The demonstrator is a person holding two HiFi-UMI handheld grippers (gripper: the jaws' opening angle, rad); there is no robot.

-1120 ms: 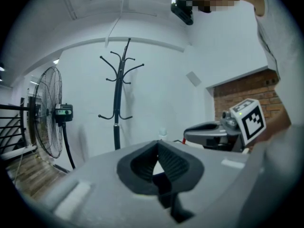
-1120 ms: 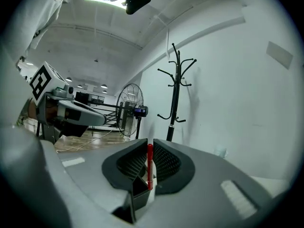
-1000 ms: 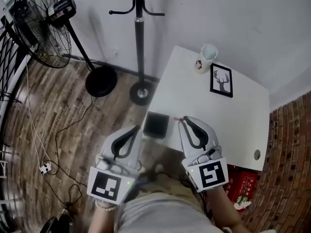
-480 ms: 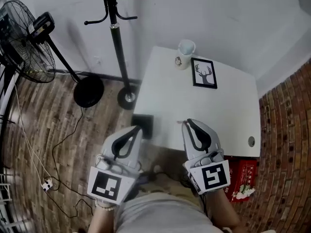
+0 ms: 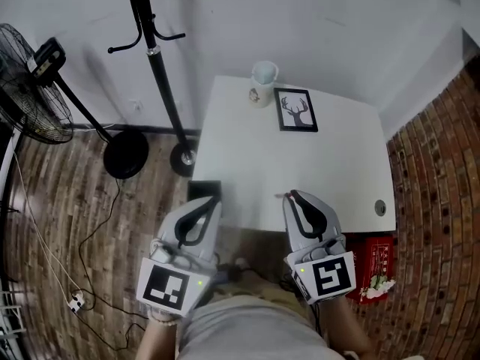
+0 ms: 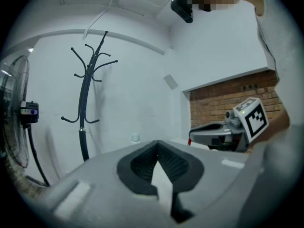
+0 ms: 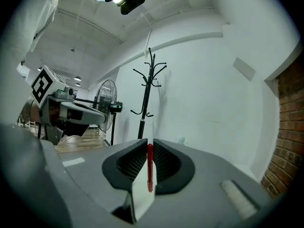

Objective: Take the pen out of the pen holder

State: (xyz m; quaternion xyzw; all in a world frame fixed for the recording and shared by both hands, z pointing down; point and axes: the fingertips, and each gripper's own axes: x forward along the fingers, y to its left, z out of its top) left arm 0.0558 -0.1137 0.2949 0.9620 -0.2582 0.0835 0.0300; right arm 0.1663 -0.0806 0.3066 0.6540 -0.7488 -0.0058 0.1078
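Item: red pen (image 7: 150, 167). Stood upright, clamped between jaws of right gripper (image 7: 148, 142), over near edge of table (image 5: 337, 171), 6 o'clock from mug (image 5: 262, 84) (likely pen holder).
Left gripper (image 6: 157, 143): clenched, empty, at 9 o'clock of right.
Risk: slim barrel could pivot or slip if swung; drop to floor (image 5: 75, 223) likely.

White table (image 5: 322, 171): the near and middle stretches are lying open for passage. A mug (image 5: 262, 84) and a picture frame (image 5: 295, 110) are standing at the far edge. A coat stand (image 5: 161, 88) and a fan (image 5: 30, 88) are crowding the floor at left.
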